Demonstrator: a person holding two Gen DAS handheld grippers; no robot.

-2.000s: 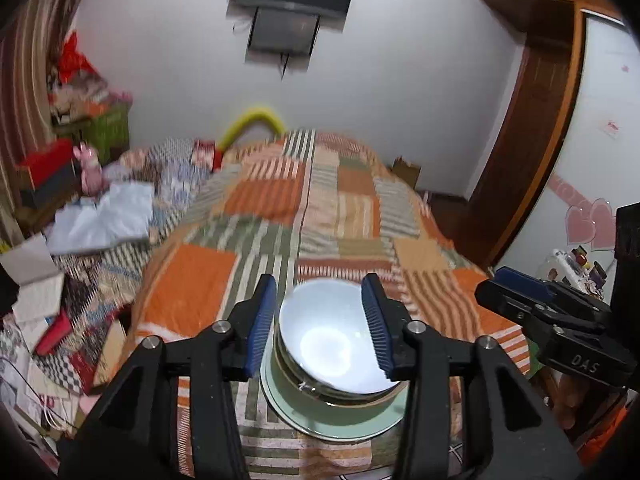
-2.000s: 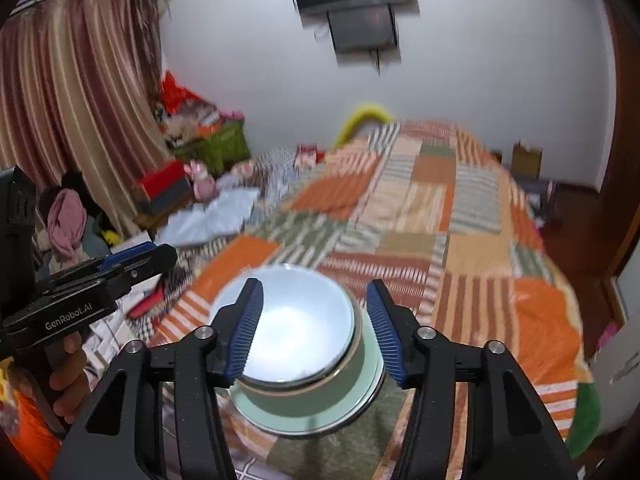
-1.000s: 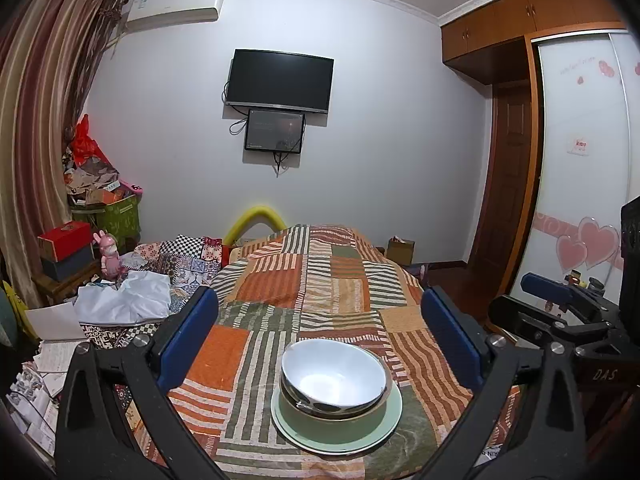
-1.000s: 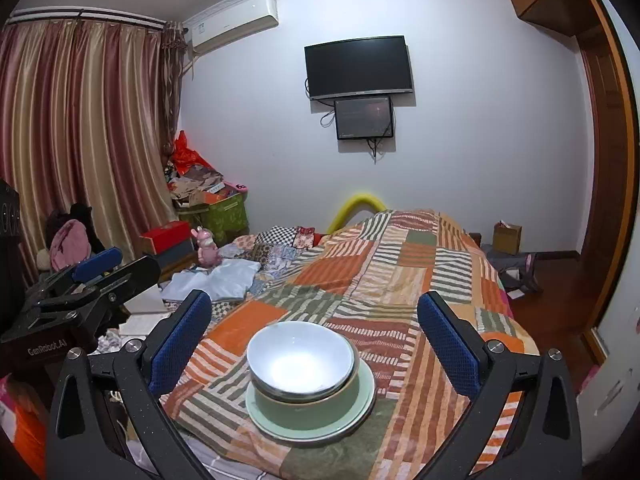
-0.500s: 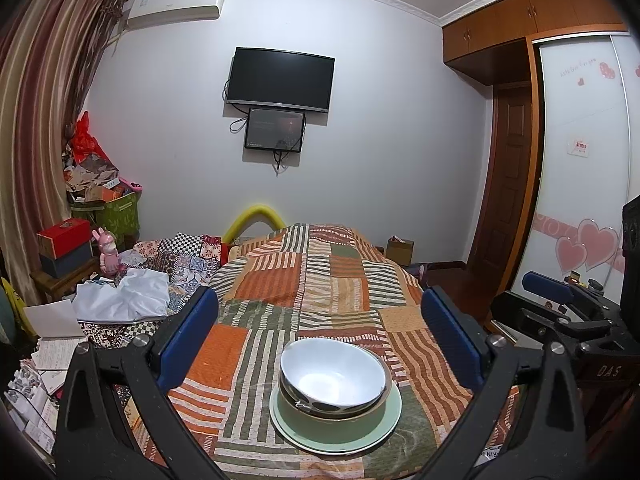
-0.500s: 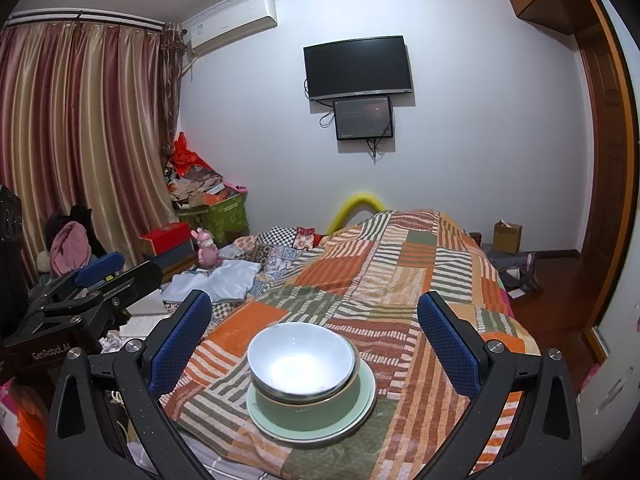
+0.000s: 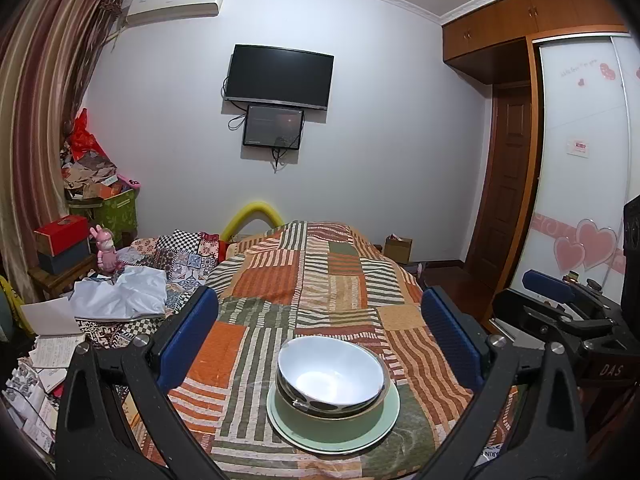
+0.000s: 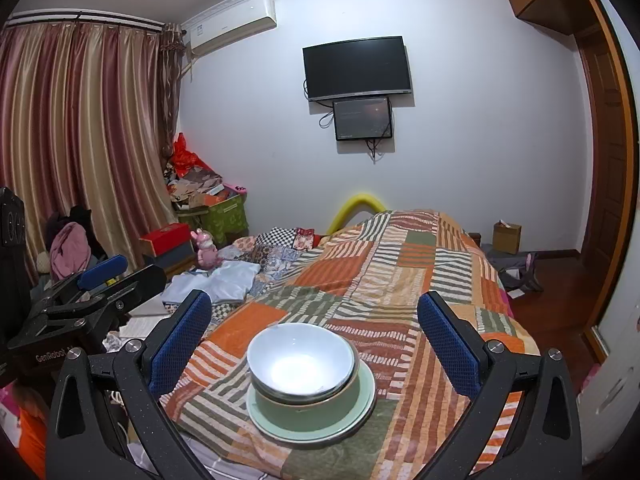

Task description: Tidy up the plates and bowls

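Note:
A stack of dishes sits on the near end of a patchwork quilt: a white bowl [image 7: 331, 370] nested in a green bowl [image 7: 332, 418] on a green plate [image 7: 280, 420]. The stack also shows in the right wrist view, with the white bowl [image 8: 299, 358] on the green plate [image 8: 366, 408]. My left gripper [image 7: 320, 340] is wide open and empty, held back above the stack. My right gripper [image 8: 314, 338] is wide open and empty too, likewise back from it. Each gripper shows at the edge of the other's view.
The quilted bed [image 7: 340, 280] runs away toward the far wall with a TV [image 7: 279, 77]. Clothes, papers and boxes [image 7: 116, 296] clutter the left side. A wardrobe with heart stickers [image 7: 584, 216] and a wooden door [image 7: 508, 184] stand to the right.
Two seconds ago both grippers were narrowly closed around the white bowl from close up. They have since opened wide and pulled back and up; the stack stays put on the quilt.

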